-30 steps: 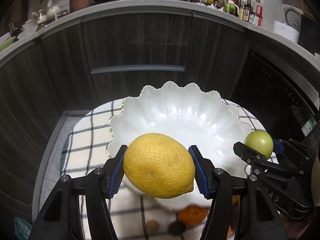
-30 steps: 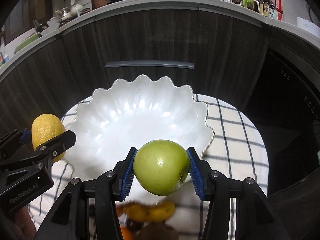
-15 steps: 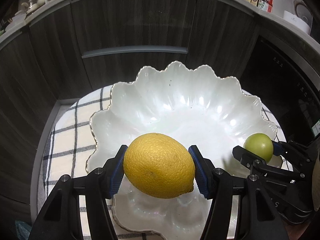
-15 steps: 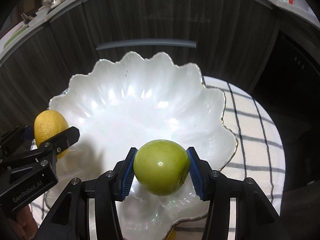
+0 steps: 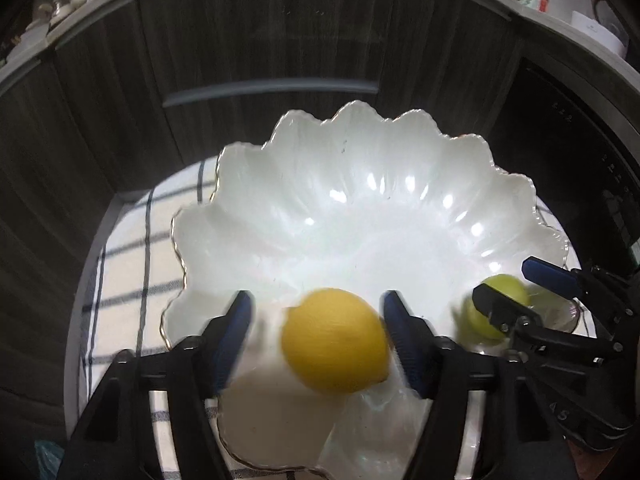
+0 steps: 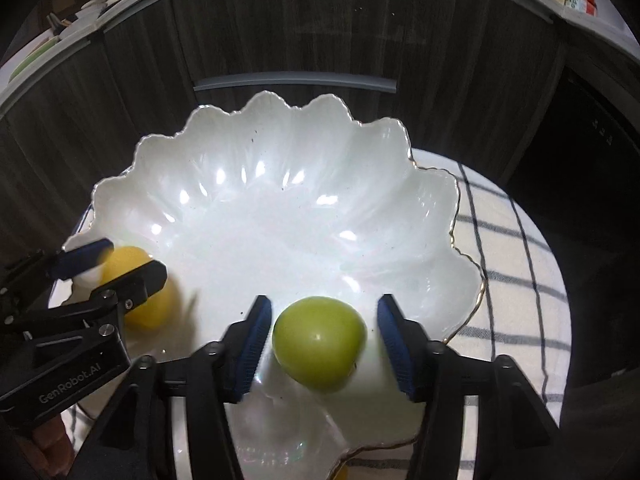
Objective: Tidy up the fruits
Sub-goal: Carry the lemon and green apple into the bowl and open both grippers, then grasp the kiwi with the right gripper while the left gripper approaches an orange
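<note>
Both grippers, the left gripper (image 5: 316, 340) and the right gripper (image 6: 322, 344), are showing black frames, ribbed blue pads, silver screws and white "GenRobot.AI" lettering.

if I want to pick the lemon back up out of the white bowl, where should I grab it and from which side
Probably across the lemon's fat middle, coming down from above and over the near rim of the white bowl. Its ends taper, one to a small nub, so pads would slip there. The left hand-held gripper already straddles it, jaws opening, pads clear of the skin.

Bowl (image 5: 360, 200) in frame centre, on cloth (image 5: 132, 280). Lemon (image 5: 335, 340) in bowl, lower centre; apple (image 5: 496, 308) at lower right. Cabinet (image 5: 260, 40) behind bowl, upper frame.
</note>
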A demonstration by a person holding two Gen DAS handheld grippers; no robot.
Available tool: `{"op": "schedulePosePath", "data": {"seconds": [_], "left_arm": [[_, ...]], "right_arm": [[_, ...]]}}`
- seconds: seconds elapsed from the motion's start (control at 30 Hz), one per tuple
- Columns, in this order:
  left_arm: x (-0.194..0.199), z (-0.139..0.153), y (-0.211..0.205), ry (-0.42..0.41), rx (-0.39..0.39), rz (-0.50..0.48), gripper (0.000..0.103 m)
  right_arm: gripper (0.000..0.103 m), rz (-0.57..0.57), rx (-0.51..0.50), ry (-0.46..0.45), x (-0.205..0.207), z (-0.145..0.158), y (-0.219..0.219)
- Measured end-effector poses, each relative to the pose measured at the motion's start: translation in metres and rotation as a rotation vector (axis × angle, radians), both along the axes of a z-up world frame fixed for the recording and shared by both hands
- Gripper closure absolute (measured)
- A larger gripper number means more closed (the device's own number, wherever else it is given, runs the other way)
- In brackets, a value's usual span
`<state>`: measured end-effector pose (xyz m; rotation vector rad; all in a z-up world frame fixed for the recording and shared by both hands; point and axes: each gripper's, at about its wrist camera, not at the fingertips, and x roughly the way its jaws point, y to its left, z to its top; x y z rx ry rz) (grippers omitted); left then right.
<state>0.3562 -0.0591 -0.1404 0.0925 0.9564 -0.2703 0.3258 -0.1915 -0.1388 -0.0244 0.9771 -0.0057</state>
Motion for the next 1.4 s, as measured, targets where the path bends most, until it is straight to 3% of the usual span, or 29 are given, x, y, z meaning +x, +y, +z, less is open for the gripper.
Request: {"op": "schedulePosePath", "data": {"seconds": [0.23,0.47,0.6,0.87,1.2,1.4], "left_arm": [[-0.006,0.023,0.007,-0.067,0.028,0.022,0.026],[-0.023,0.046,0.009,-0.128,0.050,0.023,0.021],[-0.039,0.061,0.011,-0.182,0.063,0.034,0.013],[-0.075,0.077,0.013,-0.223,0.064,0.054,0.012],[-0.127,0.077,0.012,-0.234,0.036,0.073,0.011],[-0.145,0.061,0.013,-0.222,0.036,0.086,0.010]], "right_arm": [[0.025,-0.042,-0.027,-0.053,-0.012,0.018,-0.004],[0.024,-0.053,-0.049,-0.132,-0.030,0.047,-0.003],[0.024,-0.063,-0.050,-0.179,-0.045,0.064,-0.002],[0.024,-0.101,-0.043,-0.218,-0.081,0.085,-0.003],[0.024,-0.103,-0.023,-0.180,-0.126,0.077,-0.007],[0.024,-0.098,-0.021,-0.147,-0.143,0.060,-0.008]]}}
